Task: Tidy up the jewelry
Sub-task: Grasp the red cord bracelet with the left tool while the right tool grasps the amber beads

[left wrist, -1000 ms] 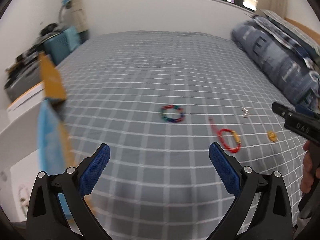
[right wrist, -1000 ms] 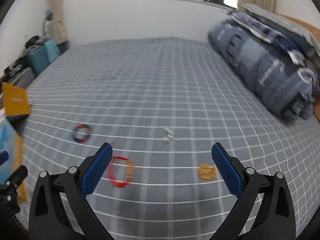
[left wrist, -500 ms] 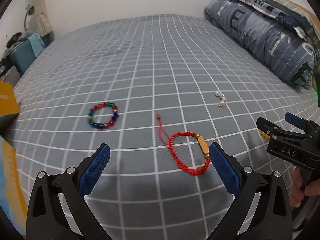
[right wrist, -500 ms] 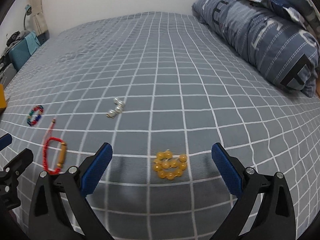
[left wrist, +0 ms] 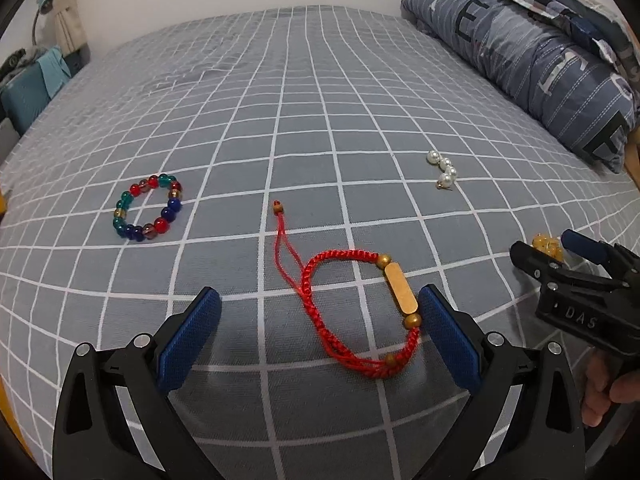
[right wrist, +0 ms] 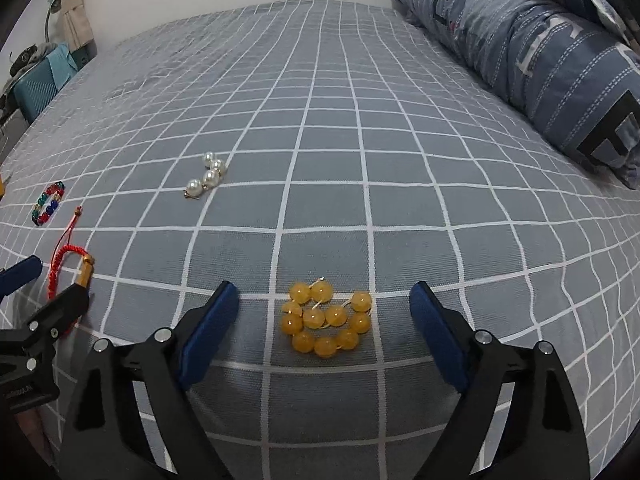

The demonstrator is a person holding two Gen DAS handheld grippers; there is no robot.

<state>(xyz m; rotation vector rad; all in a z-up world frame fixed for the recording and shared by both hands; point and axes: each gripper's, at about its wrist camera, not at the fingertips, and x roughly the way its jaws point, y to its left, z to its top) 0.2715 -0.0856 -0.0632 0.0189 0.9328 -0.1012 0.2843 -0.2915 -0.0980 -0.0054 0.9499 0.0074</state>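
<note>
Jewelry lies on a grey checked bedsheet [left wrist: 320,120]. A red braided bracelet [left wrist: 352,308] with a gold bar lies between the pads of my open left gripper [left wrist: 318,336], close to the right pad [left wrist: 448,340]. A multicoloured bead bracelet [left wrist: 148,208] lies to the far left. Pearl earrings [left wrist: 442,170] lie to the far right. A yellow bead bracelet [right wrist: 326,320] lies bunched between the pads of my open right gripper [right wrist: 324,328]. The red bracelet [right wrist: 68,264], pearls [right wrist: 208,178] and coloured beads [right wrist: 48,208] also show in the right wrist view.
Blue-grey striped pillows [left wrist: 540,52] and folded bedding line the bed's right side. A teal bag [right wrist: 38,84] and clutter stand beyond the left edge. The other gripper shows at each view's side, the right one [left wrist: 576,292] and the left one [right wrist: 44,320].
Both grippers have moved forward and down toward the bed. The red bracelet now lies between the left pads and the yellow beads between the right pads. Both stay open.
</note>
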